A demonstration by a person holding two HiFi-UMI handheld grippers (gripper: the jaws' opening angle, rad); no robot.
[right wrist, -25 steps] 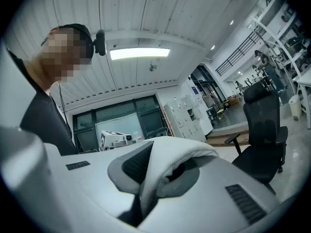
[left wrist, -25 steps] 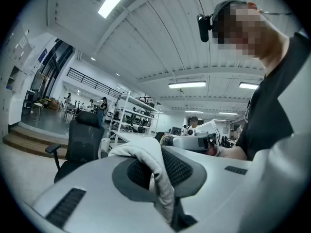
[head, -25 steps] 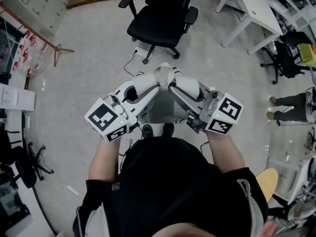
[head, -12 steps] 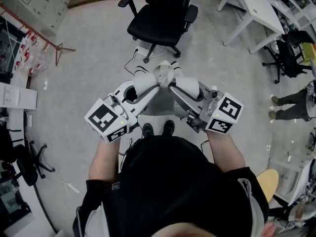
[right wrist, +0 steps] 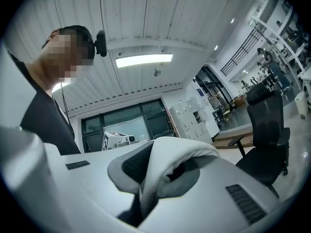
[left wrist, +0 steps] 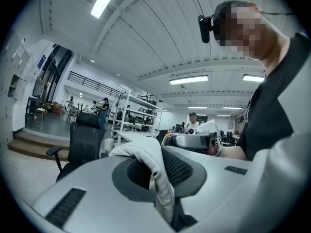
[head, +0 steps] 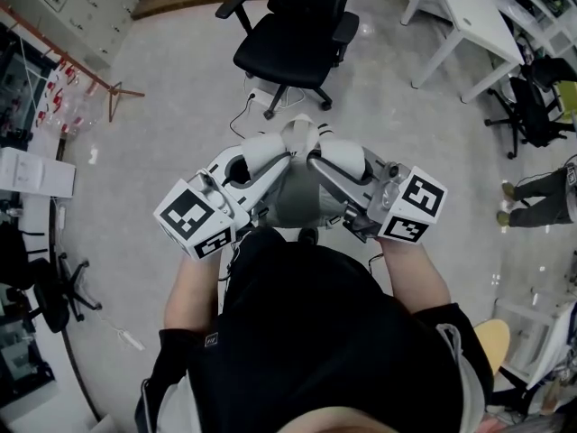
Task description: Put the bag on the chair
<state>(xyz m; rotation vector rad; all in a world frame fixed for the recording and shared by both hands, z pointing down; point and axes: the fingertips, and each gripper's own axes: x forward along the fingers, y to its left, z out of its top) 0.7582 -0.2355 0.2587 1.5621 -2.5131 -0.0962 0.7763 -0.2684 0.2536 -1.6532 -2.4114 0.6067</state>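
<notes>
Saw from the head view the left tool (head: 287,154) and the right tool (head: 312,157) held tip to tip in front of the body, both shut tight on the white strap (head: 299,133) of the grey bag (head: 297,198), hanging over the floor (head: 180,106) with the black chair (head: 293,39) a way ahead. Saw in the left gripper view the strap folded and squeezed flat, and in the right gripper view bunched into a loop. Judged the bag soft, floppy and likely light, best carried by that strap and set down gently on the chair.
</notes>
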